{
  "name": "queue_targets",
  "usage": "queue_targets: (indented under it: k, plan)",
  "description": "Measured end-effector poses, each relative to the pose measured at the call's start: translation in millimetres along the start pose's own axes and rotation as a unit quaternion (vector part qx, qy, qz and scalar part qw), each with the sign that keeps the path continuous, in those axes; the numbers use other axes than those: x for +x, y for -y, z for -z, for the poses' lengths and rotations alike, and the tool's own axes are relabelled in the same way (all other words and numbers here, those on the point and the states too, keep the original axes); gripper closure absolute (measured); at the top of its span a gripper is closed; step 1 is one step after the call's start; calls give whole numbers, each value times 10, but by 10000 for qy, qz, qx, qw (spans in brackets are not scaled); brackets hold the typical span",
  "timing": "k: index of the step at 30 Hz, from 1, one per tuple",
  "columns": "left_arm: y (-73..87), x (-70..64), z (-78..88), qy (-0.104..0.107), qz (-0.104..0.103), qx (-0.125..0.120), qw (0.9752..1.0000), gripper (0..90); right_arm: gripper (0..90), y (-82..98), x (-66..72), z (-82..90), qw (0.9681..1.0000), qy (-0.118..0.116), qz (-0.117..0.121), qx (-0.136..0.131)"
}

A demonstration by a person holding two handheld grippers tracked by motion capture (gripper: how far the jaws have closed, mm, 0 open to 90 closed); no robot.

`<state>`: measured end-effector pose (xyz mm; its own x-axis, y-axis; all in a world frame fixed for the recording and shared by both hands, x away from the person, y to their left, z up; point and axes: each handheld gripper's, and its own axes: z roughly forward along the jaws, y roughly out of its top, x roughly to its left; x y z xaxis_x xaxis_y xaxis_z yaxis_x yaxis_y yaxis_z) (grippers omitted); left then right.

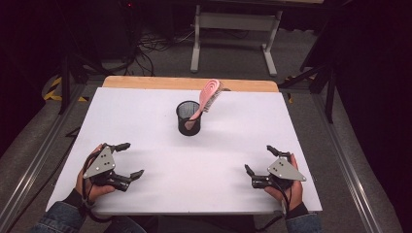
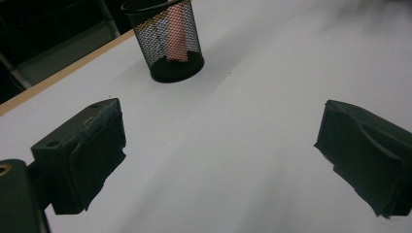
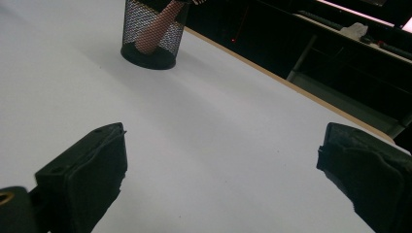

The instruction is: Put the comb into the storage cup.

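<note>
A black mesh cup [image 1: 188, 118] stands upright on the white table [image 1: 145, 116], toward the far middle. A pink hairbrush [image 1: 207, 98] leans in it, handle down, head sticking out up and to the right. The cup [image 2: 167, 41] and the pink handle [image 2: 176, 36] show at the top of the left gripper view, and the cup [image 3: 151, 35] at the top left of the right gripper view. My left gripper [image 1: 130, 159] rests near the front left, open and holding nothing. My right gripper [image 1: 260, 158] sits near the front right, open too, with bare table between its jaws.
A wooden strip [image 1: 189, 83] edges the table's far side. Beyond it stand a grey table frame [image 1: 233, 29] and floor cables [image 1: 150, 46]. Metal rails [image 1: 34, 160] run along both sides of the table.
</note>
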<state>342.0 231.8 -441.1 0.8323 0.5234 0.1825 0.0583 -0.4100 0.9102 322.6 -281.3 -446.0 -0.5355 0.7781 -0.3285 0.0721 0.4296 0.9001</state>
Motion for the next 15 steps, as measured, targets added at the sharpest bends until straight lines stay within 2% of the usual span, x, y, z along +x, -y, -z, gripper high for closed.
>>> queue_targets:
  k: [15]
  plan:
    - [-3, 12, -11, -16, 29, 2, 10000, 46, 40, 5, -11, 2, 10000, 7, -34, -11]
